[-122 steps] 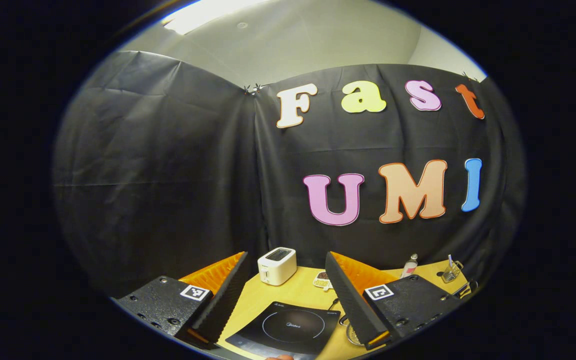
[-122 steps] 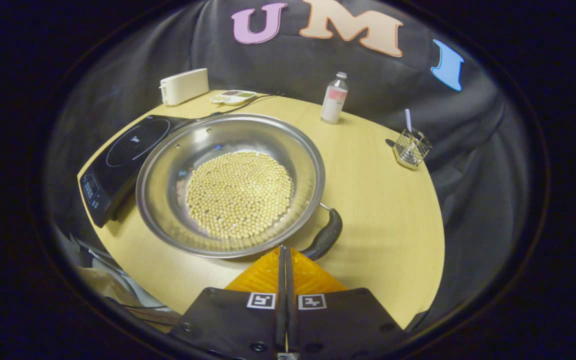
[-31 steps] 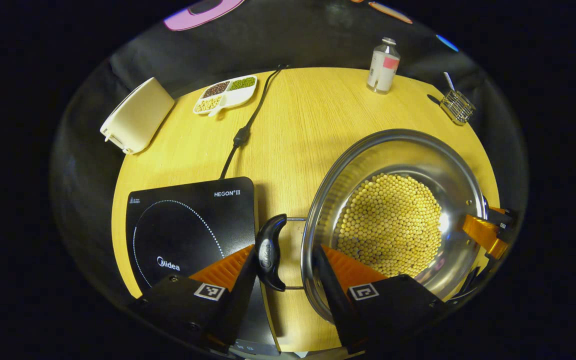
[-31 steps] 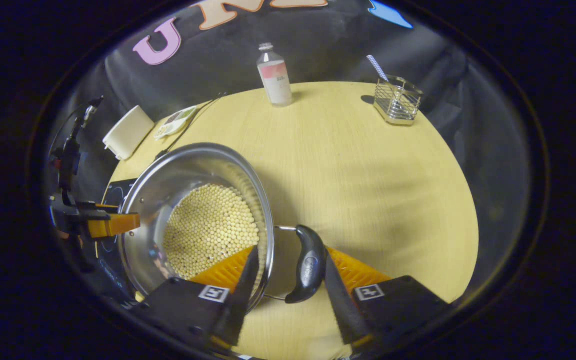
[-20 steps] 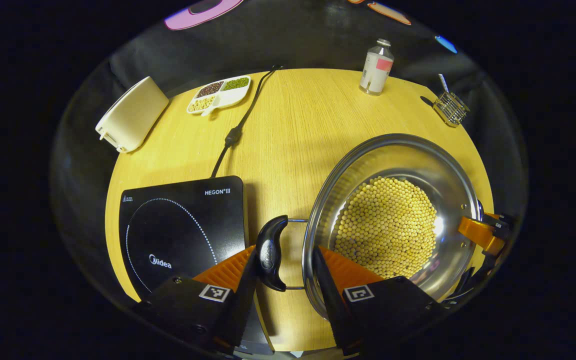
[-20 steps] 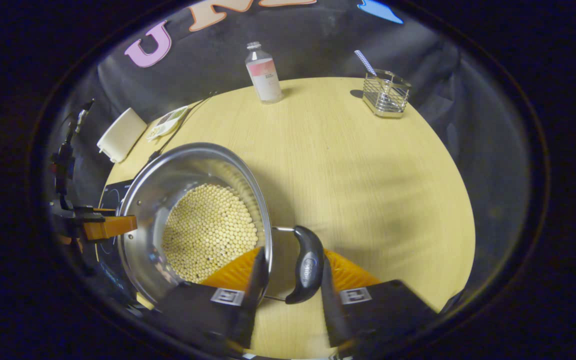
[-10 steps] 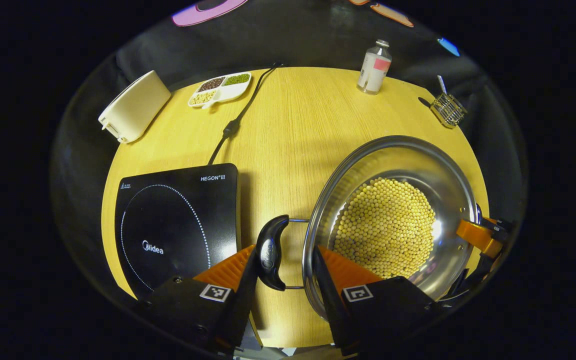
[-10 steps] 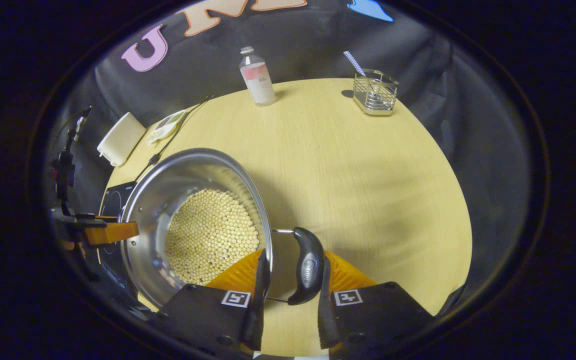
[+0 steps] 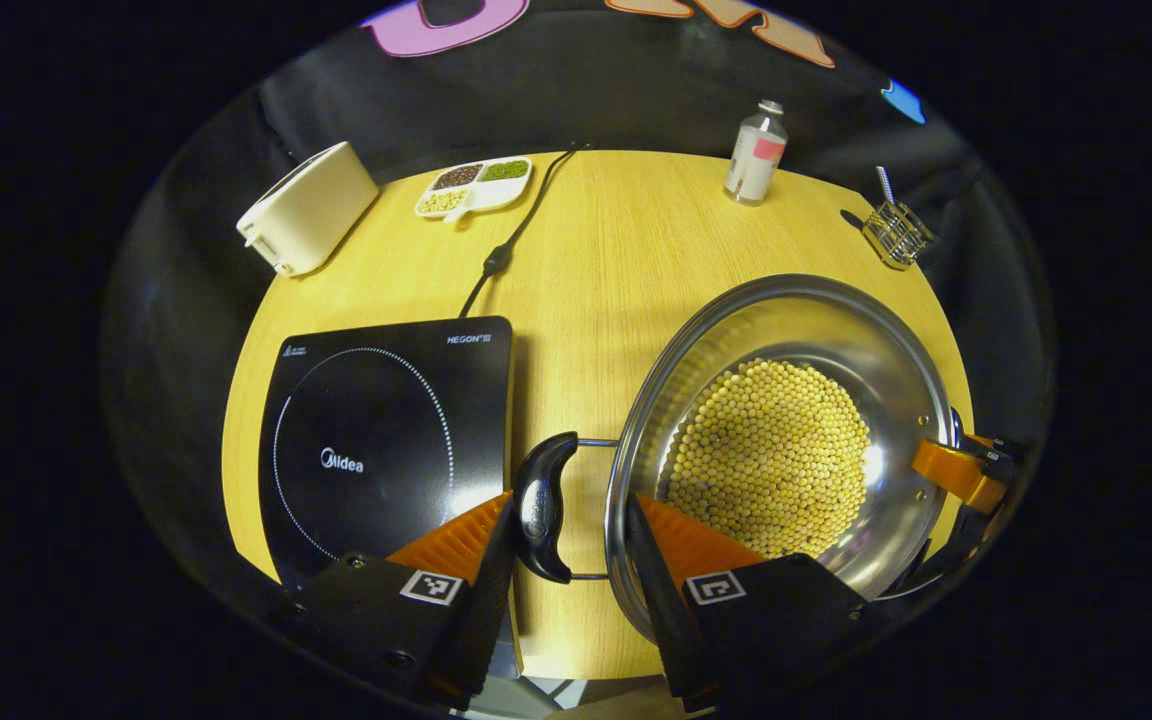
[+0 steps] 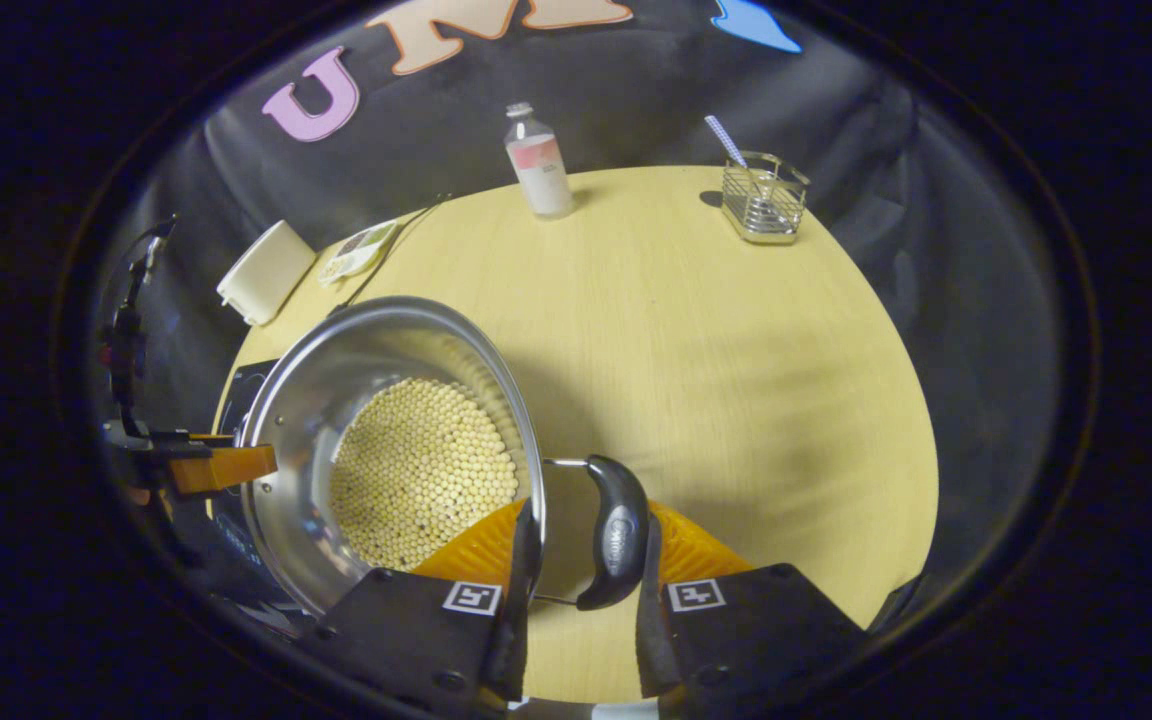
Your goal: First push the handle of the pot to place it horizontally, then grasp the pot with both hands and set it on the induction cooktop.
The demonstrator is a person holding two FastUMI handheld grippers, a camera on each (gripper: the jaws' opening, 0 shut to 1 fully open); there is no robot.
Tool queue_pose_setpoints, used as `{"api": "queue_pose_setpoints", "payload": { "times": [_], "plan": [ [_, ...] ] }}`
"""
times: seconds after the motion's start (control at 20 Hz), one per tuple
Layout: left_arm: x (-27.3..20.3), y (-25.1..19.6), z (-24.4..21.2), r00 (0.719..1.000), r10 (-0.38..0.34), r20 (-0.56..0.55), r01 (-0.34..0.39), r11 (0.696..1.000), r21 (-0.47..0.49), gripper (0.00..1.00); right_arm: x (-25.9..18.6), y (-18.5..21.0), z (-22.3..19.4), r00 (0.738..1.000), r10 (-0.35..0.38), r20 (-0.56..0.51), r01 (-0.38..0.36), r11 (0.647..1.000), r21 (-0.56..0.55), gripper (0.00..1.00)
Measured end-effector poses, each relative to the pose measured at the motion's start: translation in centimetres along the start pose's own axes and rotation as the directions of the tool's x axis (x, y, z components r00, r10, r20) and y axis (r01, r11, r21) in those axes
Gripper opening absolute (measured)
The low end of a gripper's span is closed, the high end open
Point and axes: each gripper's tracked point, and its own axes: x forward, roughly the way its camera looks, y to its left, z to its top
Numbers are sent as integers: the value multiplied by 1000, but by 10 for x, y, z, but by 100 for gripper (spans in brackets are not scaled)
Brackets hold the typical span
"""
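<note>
A steel pot (image 9: 786, 440) holding a layer of pale yellow beans (image 9: 771, 460) is seen from above, near the right edge of a round wooden desk (image 9: 596, 260). A black handle stands out from each side of the pot, and both now lie level.

In the right gripper view, a change is noted over the last second and a half: the fingers of the right gripper (image 10: 579, 560), which were spread wide around the right handle (image 10: 614, 532), are now drawn in narrow, one just inside the pot rim and one against the outer face of the handle. The handle appears clamped, though firm contact on both sides cannot be confirmed.

In the left gripper view, the left gripper (image 9: 566, 540) is held about half open, as it was before. The left handle (image 9: 539, 505) lies between its fingers, close to the left finger, while the right finger sits over the pot's rim. No squeeze is seen there.

The induction cooktop (image 9: 386, 440) lies just left of that handle, at the near left edge of the desk, and the view has shifted so more of it is shown.

It is judged that the handle-levelling step is done and the two-handed grasp is half made; the left gripper has yet to be closed before the lift.
</note>
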Motion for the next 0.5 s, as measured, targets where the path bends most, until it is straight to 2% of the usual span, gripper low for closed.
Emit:
{"api": "queue_pose_setpoints", "payload": {
  "times": [0.2,0.5],
  "plan": [
    [-8,9,-4,1000,-12,-8,12,1000,-19,69,-11,12,2,1000,-17,9,17,1000,-14,39],
    [-16,27,4,998,-67,-4,67,997,29,69,-35,33,0,996,-86,33,86,996,18,40]
  ]
}}
